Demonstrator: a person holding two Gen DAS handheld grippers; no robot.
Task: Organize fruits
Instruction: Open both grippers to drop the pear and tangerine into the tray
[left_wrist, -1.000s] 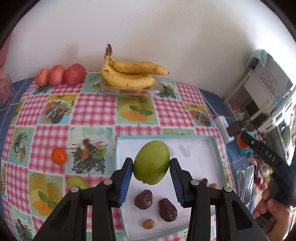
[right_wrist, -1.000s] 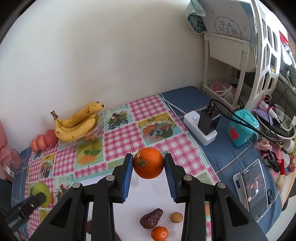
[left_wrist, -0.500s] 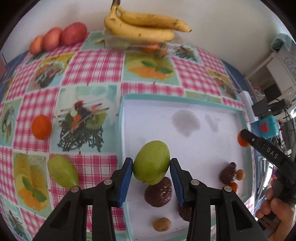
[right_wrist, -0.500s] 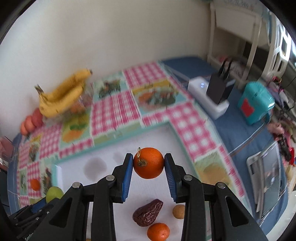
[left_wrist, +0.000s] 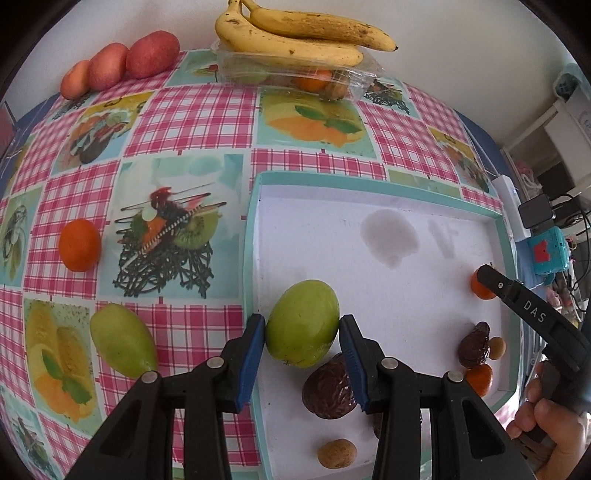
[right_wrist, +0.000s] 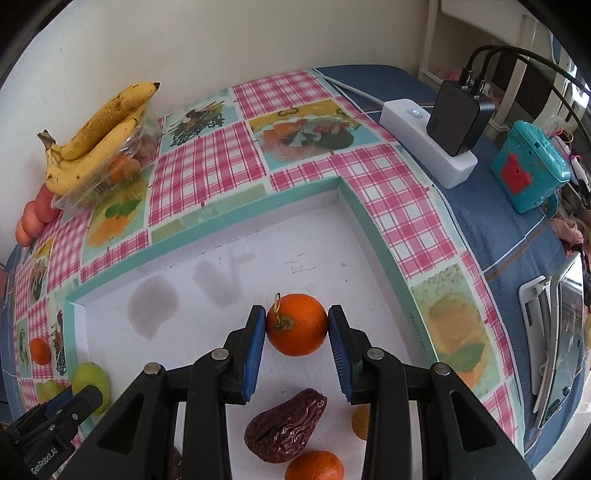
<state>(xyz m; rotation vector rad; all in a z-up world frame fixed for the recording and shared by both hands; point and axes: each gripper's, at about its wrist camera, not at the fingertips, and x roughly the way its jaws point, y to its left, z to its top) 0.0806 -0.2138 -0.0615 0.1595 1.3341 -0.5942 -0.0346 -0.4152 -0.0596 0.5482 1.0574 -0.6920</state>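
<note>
Item: green mango (left_wrist: 302, 328), held between the blue pads of the left gripper (left_wrist: 302, 347), jaws narrowed onto its two sides. Its long axis is seen tilted, the broad end toward the upper right, the tapered end toward the lower left. It is placed over the near left part of the white tray (left_wrist: 369, 236), just inside the teal rim; whether it touches the floor cannot be told.

Item: orange (right_wrist: 297, 324), clamped between the pads of the right gripper (right_wrist: 297, 339), jaws narrow on it. The stem is turned up and to the left. It is held over the middle of the tray (right_wrist: 258, 258).

Lying in the tray: a wrinkled brown date (right_wrist: 286, 430) with its long axis running lower left to upper right, a small tangerine (right_wrist: 314, 467), a round tan fruit (left_wrist: 337, 453), and a large dark wrinkled fruit (left_wrist: 327, 387) just beside the mango.

On the checked tablecloth (left_wrist: 192, 114), left of the tray: a second green mango (left_wrist: 123, 345), pointed end toward the upper left, and a tangerine (left_wrist: 79, 244). At the wall: bananas (left_wrist: 295, 33) on a clear plastic box (left_wrist: 291, 75), and red apples (left_wrist: 122, 62).
</note>
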